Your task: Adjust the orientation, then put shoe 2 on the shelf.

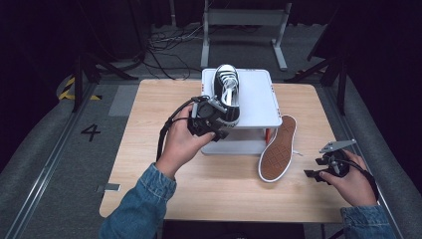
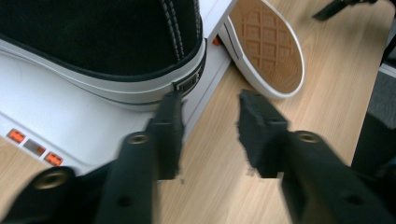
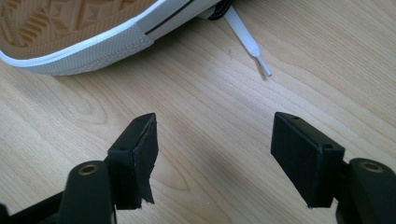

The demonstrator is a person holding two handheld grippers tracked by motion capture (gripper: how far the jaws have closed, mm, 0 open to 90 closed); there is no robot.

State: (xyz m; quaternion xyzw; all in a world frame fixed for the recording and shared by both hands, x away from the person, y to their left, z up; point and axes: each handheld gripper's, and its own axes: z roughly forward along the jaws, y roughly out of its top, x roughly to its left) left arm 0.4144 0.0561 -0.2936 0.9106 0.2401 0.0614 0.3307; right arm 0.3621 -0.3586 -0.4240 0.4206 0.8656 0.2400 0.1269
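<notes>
Canvas sneaker (image 1: 227, 94) looks light and floppy; I'd pinch its stiff rubber heel, left gripper (image 2: 210, 135) spread, empty.

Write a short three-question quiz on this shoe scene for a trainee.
1. True or false: the shoe on the white stand stands upright.
2. How does the second shoe lie? A) sole down on the table B) tipped against the stand, sole showing C) on top of the stand
3. Is anything between the right tool's jaws?

Key: 1 true. 2 B. 3 No; they stand open over the bare table, near the shoelace tip.
</notes>
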